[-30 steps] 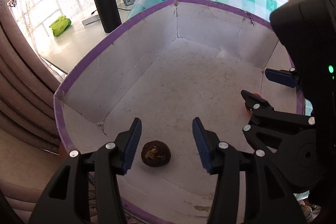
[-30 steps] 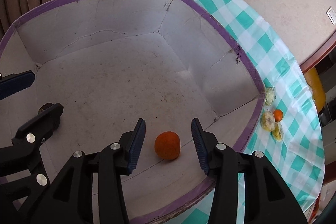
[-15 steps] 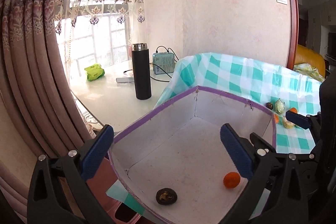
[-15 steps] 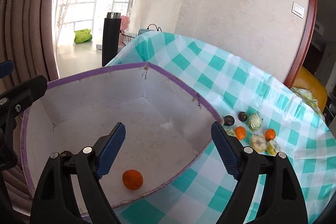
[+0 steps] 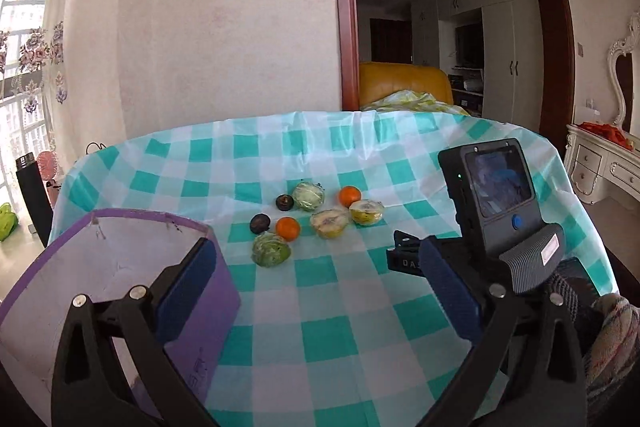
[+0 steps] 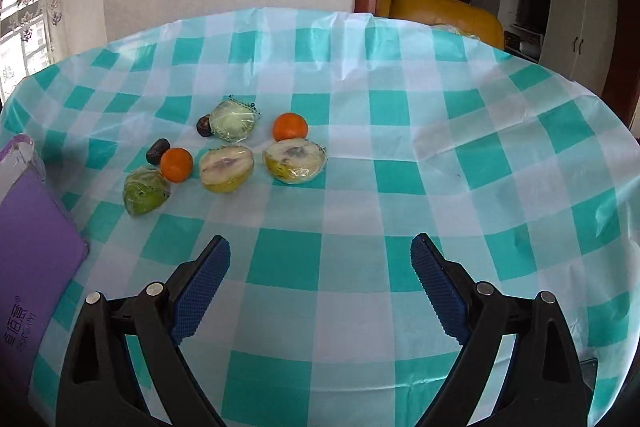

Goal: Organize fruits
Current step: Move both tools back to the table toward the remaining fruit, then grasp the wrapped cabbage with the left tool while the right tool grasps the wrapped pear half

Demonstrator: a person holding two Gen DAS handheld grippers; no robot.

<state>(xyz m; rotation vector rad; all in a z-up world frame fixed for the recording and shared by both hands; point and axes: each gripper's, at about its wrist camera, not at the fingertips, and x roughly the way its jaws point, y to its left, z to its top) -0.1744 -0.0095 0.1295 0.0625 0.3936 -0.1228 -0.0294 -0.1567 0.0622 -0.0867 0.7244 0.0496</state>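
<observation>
Both grippers, left gripper [image 5: 320, 287] and right gripper [image 6: 320, 291], are held spread, empty. Fruits [image 6: 228, 151] clustered mid-left; box [image 5: 120, 267] lower left. Next pick likely required: nearest orange [image 6: 176, 165].

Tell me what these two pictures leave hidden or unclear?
- Purple box, left wrist view: its floor is hidden by its own wall and the left jaws.
- Same box, right wrist view: cut off by the left edge.
- Two small dark fruits: too small to identify.
</observation>
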